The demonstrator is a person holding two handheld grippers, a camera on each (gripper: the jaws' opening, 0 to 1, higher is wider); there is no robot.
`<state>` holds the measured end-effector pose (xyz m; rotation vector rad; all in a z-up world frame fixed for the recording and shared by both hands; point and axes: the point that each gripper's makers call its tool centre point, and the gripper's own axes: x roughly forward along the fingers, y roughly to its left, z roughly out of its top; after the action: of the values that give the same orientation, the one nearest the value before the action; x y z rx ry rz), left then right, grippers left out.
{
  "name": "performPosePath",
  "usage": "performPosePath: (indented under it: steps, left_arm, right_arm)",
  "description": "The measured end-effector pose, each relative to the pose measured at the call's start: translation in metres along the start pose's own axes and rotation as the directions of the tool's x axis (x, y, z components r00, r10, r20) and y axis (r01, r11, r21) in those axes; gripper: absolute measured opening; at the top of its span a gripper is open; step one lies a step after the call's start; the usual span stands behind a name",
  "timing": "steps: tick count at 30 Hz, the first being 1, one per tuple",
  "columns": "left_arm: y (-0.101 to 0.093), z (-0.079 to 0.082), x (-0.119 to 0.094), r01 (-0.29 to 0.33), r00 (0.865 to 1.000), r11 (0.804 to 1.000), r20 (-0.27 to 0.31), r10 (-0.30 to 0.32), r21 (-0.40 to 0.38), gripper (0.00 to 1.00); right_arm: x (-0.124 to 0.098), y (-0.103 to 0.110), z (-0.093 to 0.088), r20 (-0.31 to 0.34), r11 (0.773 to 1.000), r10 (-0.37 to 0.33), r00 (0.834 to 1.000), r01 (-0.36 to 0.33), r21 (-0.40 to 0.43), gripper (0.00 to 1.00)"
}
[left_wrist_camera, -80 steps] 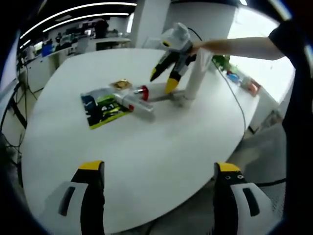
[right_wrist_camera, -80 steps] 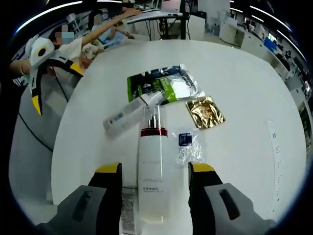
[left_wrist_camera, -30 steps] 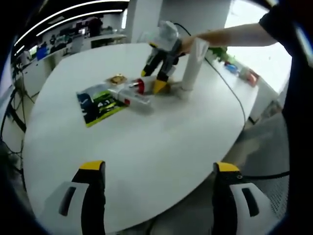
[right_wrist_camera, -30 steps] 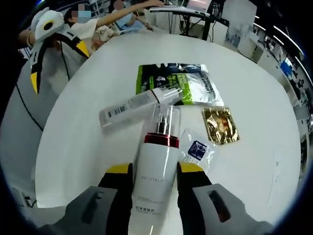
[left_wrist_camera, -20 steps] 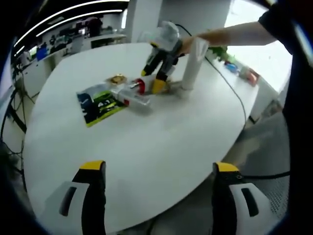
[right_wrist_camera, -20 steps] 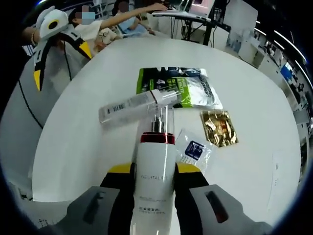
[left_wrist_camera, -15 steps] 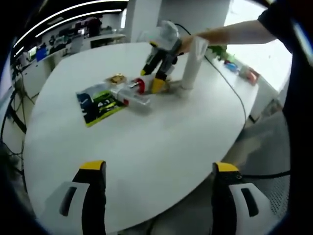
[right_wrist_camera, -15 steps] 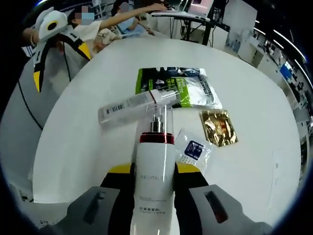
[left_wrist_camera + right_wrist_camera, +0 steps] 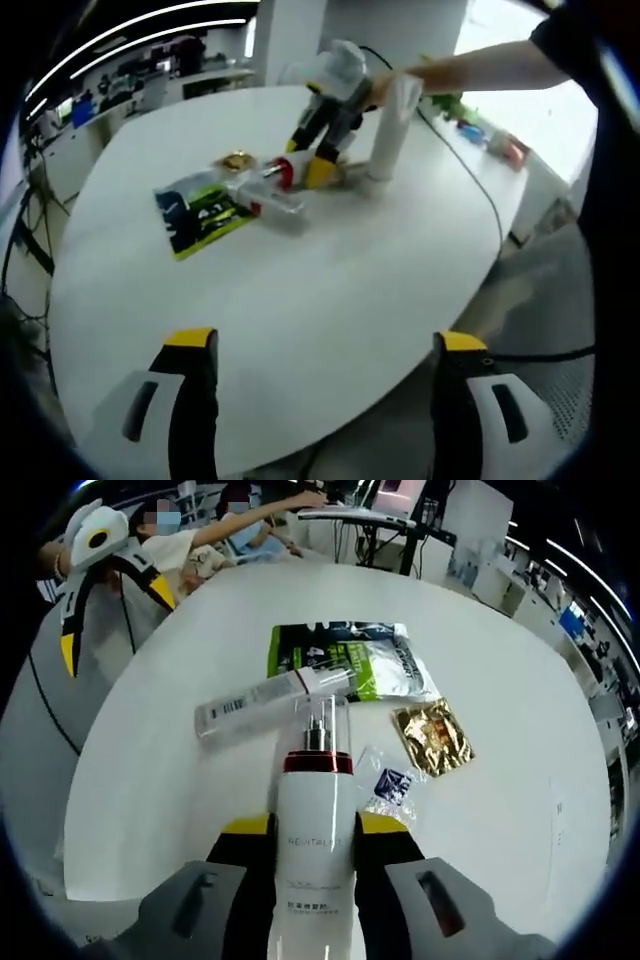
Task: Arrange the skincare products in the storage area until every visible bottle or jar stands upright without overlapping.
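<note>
Right gripper view: pump bottle clamped

Your right gripper [image 9: 312, 825] has its jaws tight on the white pump bottle [image 9: 314, 850], its red collar pointing to 12 o'clock. A clear tube [image 9: 270, 704] lies on its side at 11 o'clock beside the green sachet [image 9: 350, 658] on the white table [image 9: 500, 780]. Your left gripper [image 9: 316, 345] hangs wide open, holding nothing, over the table's near edge.

L view: my left hand-held gripper [image 9: 315, 350] jaws spread, nothing between | right hand-held gripper [image 9: 318, 150] clamped on red-collared bottle [image 9: 283, 176] | green packet [image 9: 203, 213] flat on white surface [image 9: 300, 300]
</note>
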<state>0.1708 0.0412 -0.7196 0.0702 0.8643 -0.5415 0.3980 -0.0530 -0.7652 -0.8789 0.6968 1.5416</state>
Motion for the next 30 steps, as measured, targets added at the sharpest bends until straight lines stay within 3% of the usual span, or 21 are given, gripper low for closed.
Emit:
performPosePath:
  steps: [15, 24, 30]
  left_arm:
    - [-0.001, 0.002, 0.0, 0.0, 1.0, 1.0, 0.006, 0.0, -0.003, 0.81]
    - [-0.008, 0.007, -0.002, 0.006, 0.999, 1.0, 0.032, -0.006, -0.02, 0.81]
    - [-0.014, 0.01, -0.004, 0.013, 0.999, 1.0, 0.037, -0.012, -0.014, 0.81]
  right_arm:
    - [-0.029, -0.019, 0.004, 0.115, 0.989, -0.104, 0.988, 0.09, 0.121, 0.28]
    - [-0.057, -0.036, 0.003, 0.175, 0.958, -0.211, 0.962, 0.167, 0.234, 0.28]
    - [-0.077, -0.043, 0.002, 0.22, 0.924, -0.279, 0.935, 0.198, 0.328, 0.28]
